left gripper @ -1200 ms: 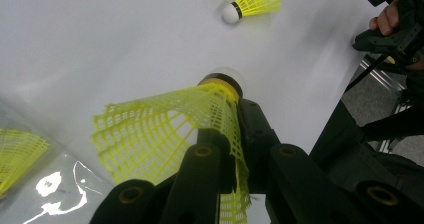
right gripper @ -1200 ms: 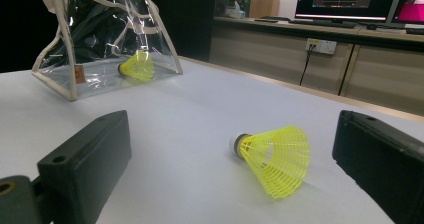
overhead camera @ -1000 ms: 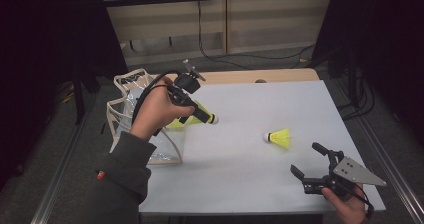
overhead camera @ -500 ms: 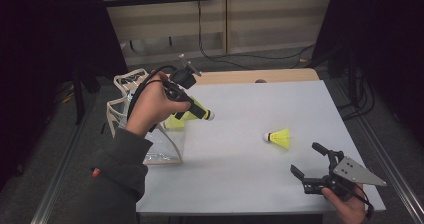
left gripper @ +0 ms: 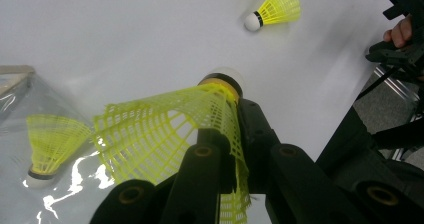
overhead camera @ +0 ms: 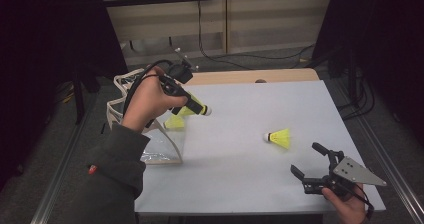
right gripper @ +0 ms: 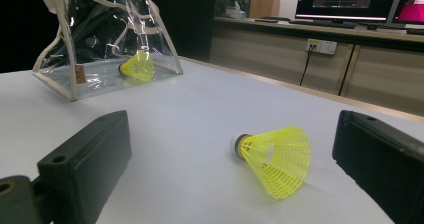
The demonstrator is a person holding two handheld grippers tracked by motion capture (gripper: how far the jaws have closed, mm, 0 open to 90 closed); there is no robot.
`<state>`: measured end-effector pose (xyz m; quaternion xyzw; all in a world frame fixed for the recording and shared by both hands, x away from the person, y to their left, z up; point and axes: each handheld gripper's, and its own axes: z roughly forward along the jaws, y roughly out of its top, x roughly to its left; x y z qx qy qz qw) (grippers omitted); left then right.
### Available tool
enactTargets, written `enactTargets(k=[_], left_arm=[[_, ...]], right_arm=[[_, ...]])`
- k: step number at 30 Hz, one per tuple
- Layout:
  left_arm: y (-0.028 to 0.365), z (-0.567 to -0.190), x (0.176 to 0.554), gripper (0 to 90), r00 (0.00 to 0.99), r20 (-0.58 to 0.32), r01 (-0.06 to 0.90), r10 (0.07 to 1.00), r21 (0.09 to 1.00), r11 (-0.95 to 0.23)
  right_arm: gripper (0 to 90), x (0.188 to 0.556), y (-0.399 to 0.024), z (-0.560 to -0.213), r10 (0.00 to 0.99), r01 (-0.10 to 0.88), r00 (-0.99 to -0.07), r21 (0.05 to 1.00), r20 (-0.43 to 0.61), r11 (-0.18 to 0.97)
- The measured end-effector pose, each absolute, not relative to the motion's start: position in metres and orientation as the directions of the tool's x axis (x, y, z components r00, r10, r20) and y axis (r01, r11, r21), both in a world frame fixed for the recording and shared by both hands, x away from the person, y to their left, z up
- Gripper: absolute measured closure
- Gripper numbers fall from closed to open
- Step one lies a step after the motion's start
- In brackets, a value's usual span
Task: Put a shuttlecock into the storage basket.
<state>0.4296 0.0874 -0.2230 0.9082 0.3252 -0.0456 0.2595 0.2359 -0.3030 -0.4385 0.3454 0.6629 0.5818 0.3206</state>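
My left gripper [overhead camera: 196,105] is shut on the skirt of a yellow shuttlecock [overhead camera: 200,107], held above the table's left side with the white cork pointing right. In the left gripper view, the black jaws pinch that mesh skirt [left gripper: 165,134]. A second yellow shuttlecock [overhead camera: 175,122] lies inside the clear bag [overhead camera: 162,151], just below the held one. A third shuttlecock [overhead camera: 279,136] lies on the white table [overhead camera: 240,184]. My right gripper [overhead camera: 305,158] rests open at the front right, and that shuttlecock [right gripper: 277,156] lies just ahead of its jaws, touching neither.
The clear bag [right gripper: 100,39] with white trim stands at the table's left edge, its mouth facing the table. A wooden strip [overhead camera: 250,76] runs along the table's far edge. Metal rails flank the table, and cables lie on the floor behind it.
My left hand has shifted slightly left and up with the shuttlecock, nearer the bag. The right gripper and the table shuttlecock have not moved.
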Motion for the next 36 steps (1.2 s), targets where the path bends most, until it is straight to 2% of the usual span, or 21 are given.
enactTargets(k=[36], left_arm=[[0.11,-0.2,0.435,86.8,0.758,-0.222,0.641,0.613,0.431,-0.636]], right_arm=[[2.0,0.236,-0.303,-0.438,0.83,0.081,-0.557,0.993,-0.027,0.087]])
